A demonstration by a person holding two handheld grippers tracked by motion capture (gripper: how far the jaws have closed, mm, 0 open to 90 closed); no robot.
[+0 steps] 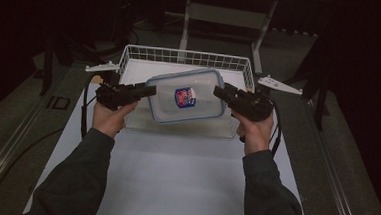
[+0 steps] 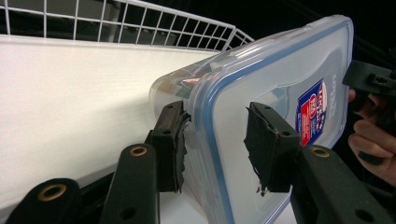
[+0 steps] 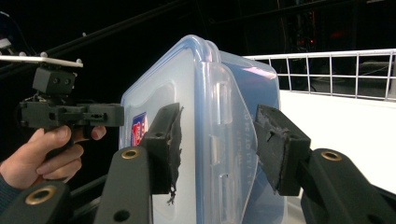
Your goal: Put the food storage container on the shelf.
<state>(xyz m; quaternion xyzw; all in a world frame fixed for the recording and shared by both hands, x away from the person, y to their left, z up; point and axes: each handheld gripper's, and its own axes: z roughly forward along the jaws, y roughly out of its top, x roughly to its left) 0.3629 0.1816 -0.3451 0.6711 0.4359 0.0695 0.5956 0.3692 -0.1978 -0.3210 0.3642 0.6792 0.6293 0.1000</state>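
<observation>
The left gripper (image 1: pixel 149 90) is pinching the left end of a lidded plastic box (image 1: pixel 186 96), one jaw on the lid, the other on the base. The box is hanging tilted in the air above the front of a white wire basket (image 1: pixel 132 51) on the table (image 1: pixel 174 176). The right gripper (image 1: pixel 218 91) is gripping the right end of the box the same way.

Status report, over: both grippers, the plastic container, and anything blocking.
Left gripper and right gripper clamp opposite ends of the container. Container lidded, tilted, held over the wire basket. Nothing in the way.
</observation>
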